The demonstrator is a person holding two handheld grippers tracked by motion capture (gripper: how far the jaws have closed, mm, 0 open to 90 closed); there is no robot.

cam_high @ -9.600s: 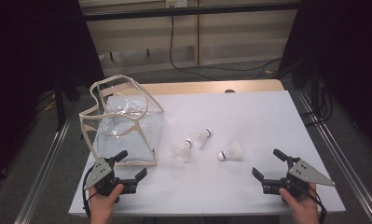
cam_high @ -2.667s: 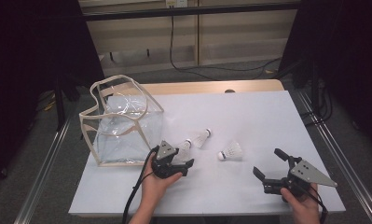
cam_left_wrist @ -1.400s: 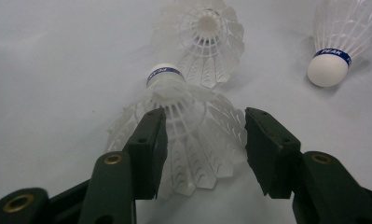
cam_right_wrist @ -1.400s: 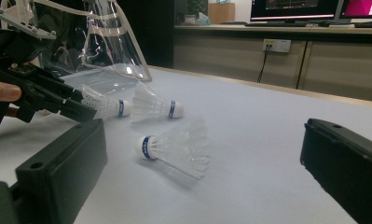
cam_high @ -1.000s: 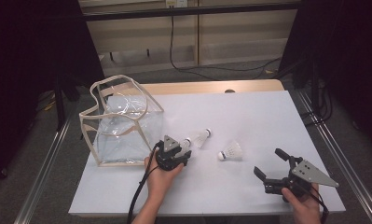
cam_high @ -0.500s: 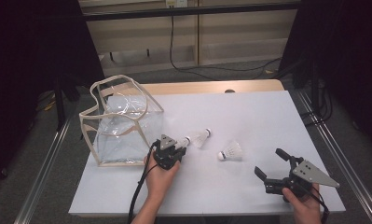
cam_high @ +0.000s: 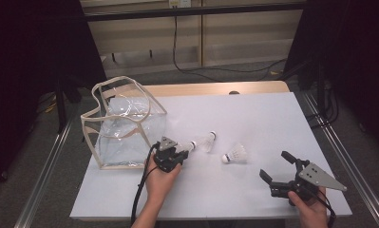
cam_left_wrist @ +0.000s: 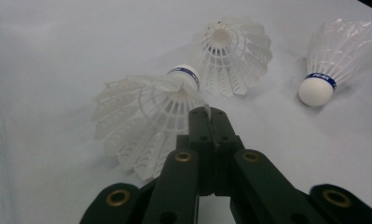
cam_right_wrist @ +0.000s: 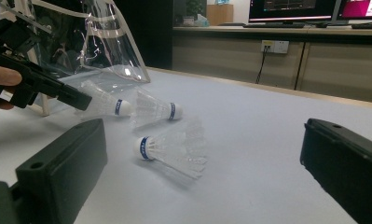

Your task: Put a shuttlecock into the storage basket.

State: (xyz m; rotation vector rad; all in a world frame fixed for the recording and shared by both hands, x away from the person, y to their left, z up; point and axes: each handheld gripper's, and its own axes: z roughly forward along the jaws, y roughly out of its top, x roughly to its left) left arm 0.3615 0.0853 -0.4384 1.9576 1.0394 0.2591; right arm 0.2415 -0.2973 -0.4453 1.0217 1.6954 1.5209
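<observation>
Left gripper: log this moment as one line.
left gripper: shut on nearest shuttlecock skirt | right gripper: open, idle | clear bag: beside left gripper

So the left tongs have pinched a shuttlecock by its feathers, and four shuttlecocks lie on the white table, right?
Not quite: there are three shuttlecocks, not four. The left gripper view shows them all: the pinched shuttlecock, a second one just behind it, and a third off to the side. The left tongs are indeed shut on the first one's feathers, on the white table.

No legible text on shuttlecock (cam_left_wrist: 318, 88) bands
</observation>
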